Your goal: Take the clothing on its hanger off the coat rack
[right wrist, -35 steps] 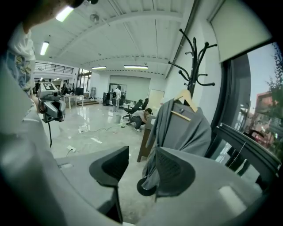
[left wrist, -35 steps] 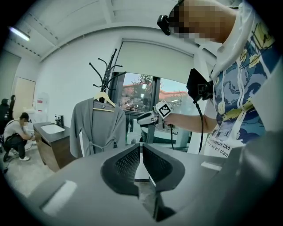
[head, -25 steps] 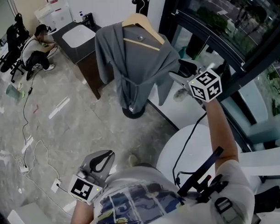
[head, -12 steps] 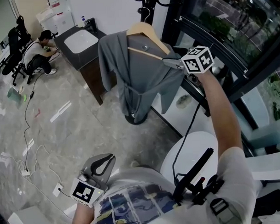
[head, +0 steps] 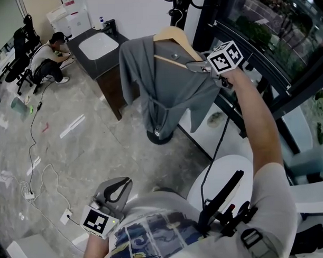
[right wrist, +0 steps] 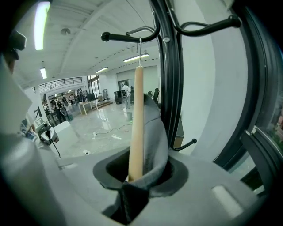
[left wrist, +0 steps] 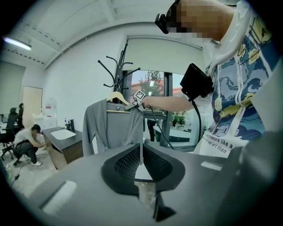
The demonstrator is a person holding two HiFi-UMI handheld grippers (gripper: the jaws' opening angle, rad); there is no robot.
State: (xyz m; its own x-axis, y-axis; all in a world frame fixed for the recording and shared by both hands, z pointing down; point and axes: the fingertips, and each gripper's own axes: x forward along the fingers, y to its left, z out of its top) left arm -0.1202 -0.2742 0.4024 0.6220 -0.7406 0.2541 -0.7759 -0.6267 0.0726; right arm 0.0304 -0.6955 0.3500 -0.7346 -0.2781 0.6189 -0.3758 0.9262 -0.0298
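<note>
A grey garment point(head: 165, 88) hangs on a wooden hanger point(head: 174, 35) from the black coat rack point(head: 176, 14). The hanger's wire hook point(right wrist: 140, 33) rests over a rack arm. My right gripper point(head: 199, 66) is raised to the hanger's right shoulder. Its jaws are closing, with the wooden hanger arm point(right wrist: 136, 119) and a fold of grey cloth point(right wrist: 155, 137) pinched between them. My left gripper point(head: 113, 188) hangs low by the person's waist, shut and empty, pointing at the garment point(left wrist: 112, 128) from a distance.
A dark cabinet with a white sink point(head: 98, 48) stands left of the rack's base point(head: 161, 135). A person crouches point(head: 48, 53) at the far left. Cables point(head: 38, 172) trail over the floor. A black-framed window point(head: 254, 48) runs along the right.
My right gripper rose from beside the garment's lower right up to the hanger's right shoulder and took hold there. The left gripper stayed put.
</note>
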